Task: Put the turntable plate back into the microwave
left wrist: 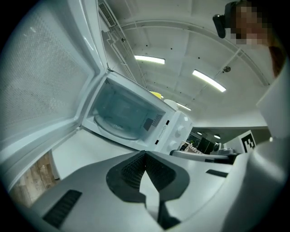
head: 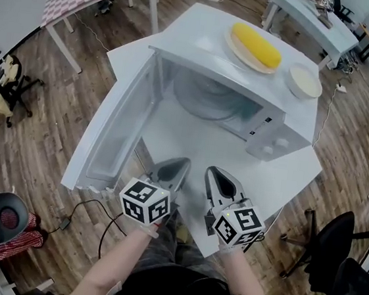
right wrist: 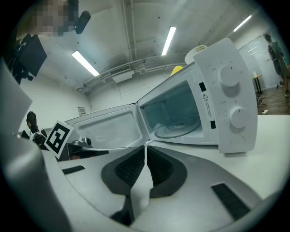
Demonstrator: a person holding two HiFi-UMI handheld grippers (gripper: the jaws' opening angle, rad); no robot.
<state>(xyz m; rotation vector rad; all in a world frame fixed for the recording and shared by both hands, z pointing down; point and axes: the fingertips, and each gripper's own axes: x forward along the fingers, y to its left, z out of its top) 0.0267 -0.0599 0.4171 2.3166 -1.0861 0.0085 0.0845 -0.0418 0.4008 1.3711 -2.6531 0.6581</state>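
The white microwave [head: 266, 130] stands on a white table [head: 286, 181] with its door [head: 116, 132] swung wide open to the left. The glass turntable plate [head: 206, 100] lies flat inside the cavity; it also shows in the left gripper view [left wrist: 115, 128] and the right gripper view [right wrist: 179, 130]. My left gripper [head: 172, 168] and right gripper [head: 220, 179] hover side by side at the table's near edge, in front of the opening and apart from the microwave. Both point at the cavity. The left gripper [left wrist: 145, 154] is shut and empty, and so is the right gripper [right wrist: 146, 147].
On top of the microwave sit a plate with a yellow corn cob [head: 255, 46] and a white bowl [head: 303, 82]. A black office chair [head: 331, 253] stands at the right, a red-seated chair [head: 4, 219] at the lower left. A cable [head: 91, 209] trails on the wooden floor.
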